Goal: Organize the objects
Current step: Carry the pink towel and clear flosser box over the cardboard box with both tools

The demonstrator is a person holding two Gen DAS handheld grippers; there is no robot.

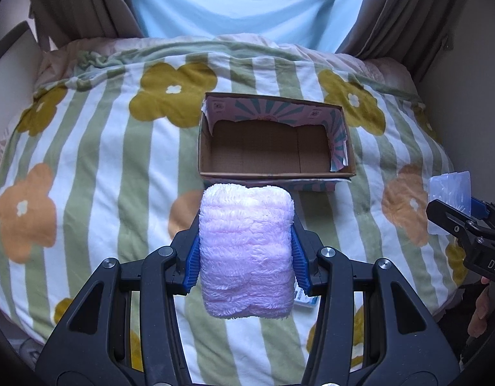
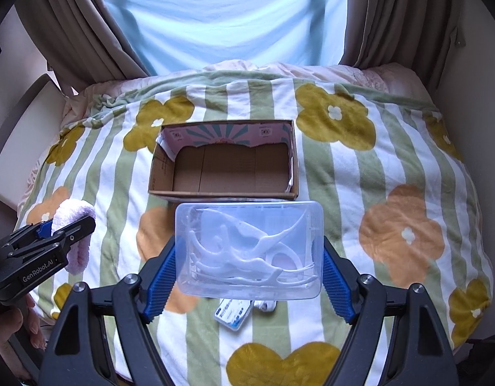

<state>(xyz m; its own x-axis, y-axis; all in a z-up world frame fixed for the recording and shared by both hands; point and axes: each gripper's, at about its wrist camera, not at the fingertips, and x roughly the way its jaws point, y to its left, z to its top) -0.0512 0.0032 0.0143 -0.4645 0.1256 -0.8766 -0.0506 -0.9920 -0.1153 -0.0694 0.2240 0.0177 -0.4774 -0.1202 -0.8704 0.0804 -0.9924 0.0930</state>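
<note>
My left gripper (image 1: 245, 257) is shut on a rolled pink fluffy towel (image 1: 245, 251), held in the air above the bed. My right gripper (image 2: 249, 257) is shut on a clear plastic box (image 2: 250, 251) with white plastic pieces inside, its blue pads pressing both short sides. An open cardboard box (image 1: 212, 148), empty and lined with pink patterned paper, lies on the blanket just beyond both held things; it shows too as the cardboard box (image 2: 160, 173) in the right wrist view. The left gripper (image 2: 54, 234) with the towel (image 2: 77, 251) appears at the left there, the right gripper (image 1: 466, 222) at the far right in the left wrist view.
A striped flower-print blanket (image 2: 392, 167) covers the bed. A small blue-and-white packet (image 2: 233, 315) and a small white item (image 2: 266, 305) lie on it below the clear box. Curtains (image 2: 86, 32) hang behind, and a person's hand (image 2: 9, 331) holds the left gripper.
</note>
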